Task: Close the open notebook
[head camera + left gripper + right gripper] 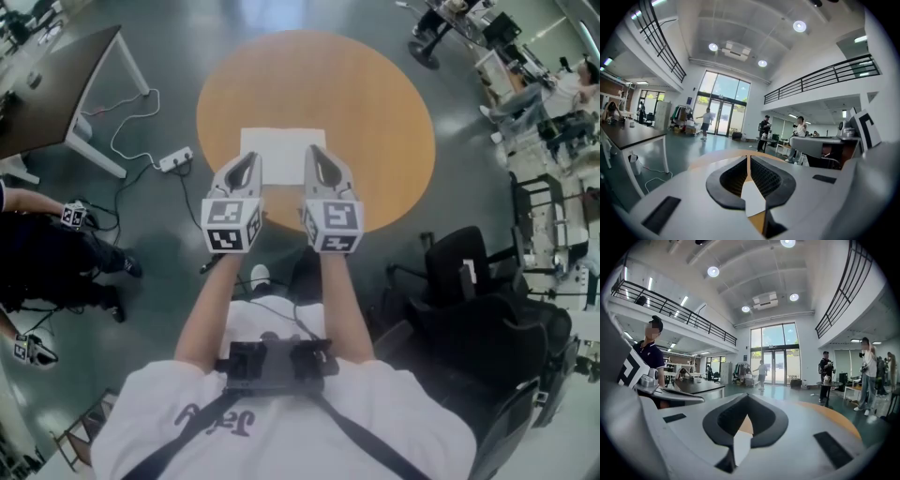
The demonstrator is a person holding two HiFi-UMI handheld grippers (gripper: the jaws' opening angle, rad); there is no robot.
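A white notebook (pixel 281 148) lies flat on the round orange table (pixel 375 112), near its front edge; whether it lies open or closed I cannot tell. Both grippers hover side by side over its near edge. My left gripper (pixel 250 159) is shut, jaw tips touching, nothing between them (pixel 748 157). The right gripper (pixel 315 152) is shut as well and holds nothing (pixel 747 396). Through the hollow of each pair of jaws a white patch of the notebook (pixel 754 197) (pixel 740 446) shows below. Their bodies hide the notebook's front corners in the head view.
A dark desk (pixel 56 84) stands at the far left, with a power strip (pixel 175 159) and cables on the floor beside it. Black office chairs (pixel 469 272) crowd the right. A person (pixel 37 244) is at the left edge; others stand far off.
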